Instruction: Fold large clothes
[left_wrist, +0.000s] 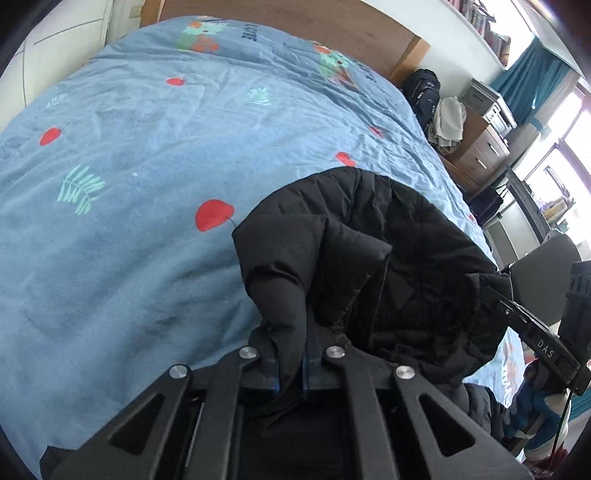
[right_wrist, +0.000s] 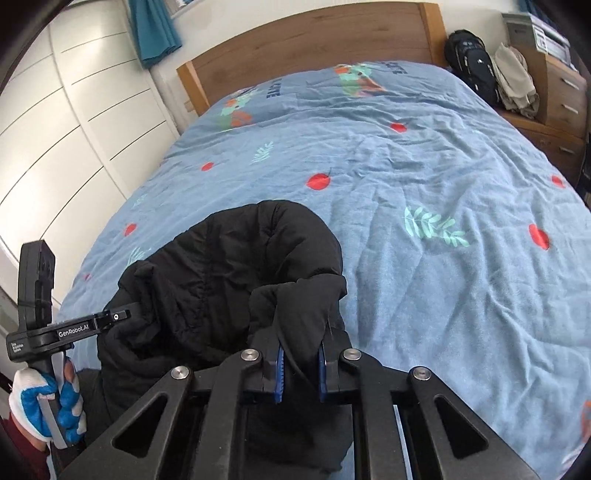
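Note:
A black padded jacket (left_wrist: 388, 258) hangs bunched between both grippers above the near edge of the bed; it also shows in the right wrist view (right_wrist: 229, 273). My left gripper (left_wrist: 291, 365) is shut on a fold of the jacket's edge. My right gripper (right_wrist: 300, 363) is shut on another thick fold of it, blue pads pressing the cloth. The right gripper shows at the right of the left wrist view (left_wrist: 535, 332). The left gripper, held by a gloved hand, shows at the left of the right wrist view (right_wrist: 74, 328). The jacket's lower part is hidden below the grippers.
The bed has a blue duvet (right_wrist: 424, 177) with red and green prints and a wooden headboard (right_wrist: 314, 40). White wardrobe doors (right_wrist: 55, 129) stand on one side. A black backpack (right_wrist: 472, 62), a cloth heap and wooden drawers (right_wrist: 565, 99) stand on the other.

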